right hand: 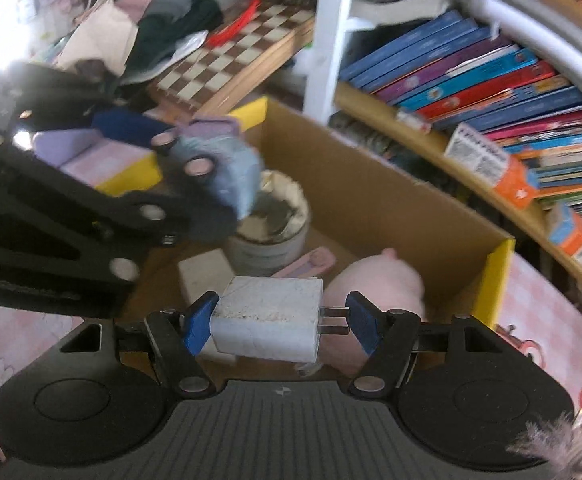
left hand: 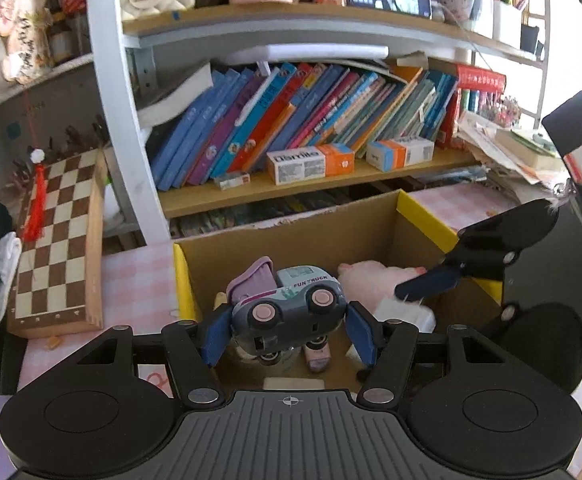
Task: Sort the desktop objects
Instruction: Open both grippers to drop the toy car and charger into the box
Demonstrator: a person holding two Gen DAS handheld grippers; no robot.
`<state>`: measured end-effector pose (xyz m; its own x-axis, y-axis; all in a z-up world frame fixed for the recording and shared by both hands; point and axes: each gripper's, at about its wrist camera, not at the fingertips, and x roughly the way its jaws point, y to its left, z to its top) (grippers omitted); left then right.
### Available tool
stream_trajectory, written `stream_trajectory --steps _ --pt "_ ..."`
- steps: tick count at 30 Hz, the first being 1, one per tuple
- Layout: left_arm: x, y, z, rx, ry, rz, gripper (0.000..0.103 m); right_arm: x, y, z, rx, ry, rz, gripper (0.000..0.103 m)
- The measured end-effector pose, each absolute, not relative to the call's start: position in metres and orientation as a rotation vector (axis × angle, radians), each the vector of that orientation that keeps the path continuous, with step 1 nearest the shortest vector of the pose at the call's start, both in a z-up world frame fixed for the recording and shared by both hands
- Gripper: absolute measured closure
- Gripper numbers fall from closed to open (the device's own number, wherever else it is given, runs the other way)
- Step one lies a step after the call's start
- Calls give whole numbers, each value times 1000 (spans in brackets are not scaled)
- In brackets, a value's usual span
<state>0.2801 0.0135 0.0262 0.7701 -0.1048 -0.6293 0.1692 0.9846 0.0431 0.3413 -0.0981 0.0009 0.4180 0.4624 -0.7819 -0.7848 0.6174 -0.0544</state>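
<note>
While above the cardboard box (right hand: 391, 200): left hand-held gripper (left hand: 287, 330) pinching toy truck (left hand: 291, 304), right hand-held gripper (right hand: 277, 322) pinching white charger (right hand: 267, 328).

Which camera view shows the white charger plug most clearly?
The right wrist view: the white charger plug fills the centre, held in the right tool, prongs visible. The left wrist view shows only a white corner behind the toy truck.
</note>
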Motion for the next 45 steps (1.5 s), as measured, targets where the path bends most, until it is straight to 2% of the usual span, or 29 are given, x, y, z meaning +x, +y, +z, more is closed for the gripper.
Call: stream_trajectory --steps 9,31,38,45 --pt "306 4 6 89 756 -166 42 358 -96 -15 -435 903 843 35" --pt "323 6 -6 57 834 -138 41 360 -94 -15 -425 917 864 33" --pt "310 6 7 76 785 -110 29 359 -103 -8 -393 888 843 20" --pt "285 2 26 81 715 -74 22 352 -121 7 -344 835 821 20"
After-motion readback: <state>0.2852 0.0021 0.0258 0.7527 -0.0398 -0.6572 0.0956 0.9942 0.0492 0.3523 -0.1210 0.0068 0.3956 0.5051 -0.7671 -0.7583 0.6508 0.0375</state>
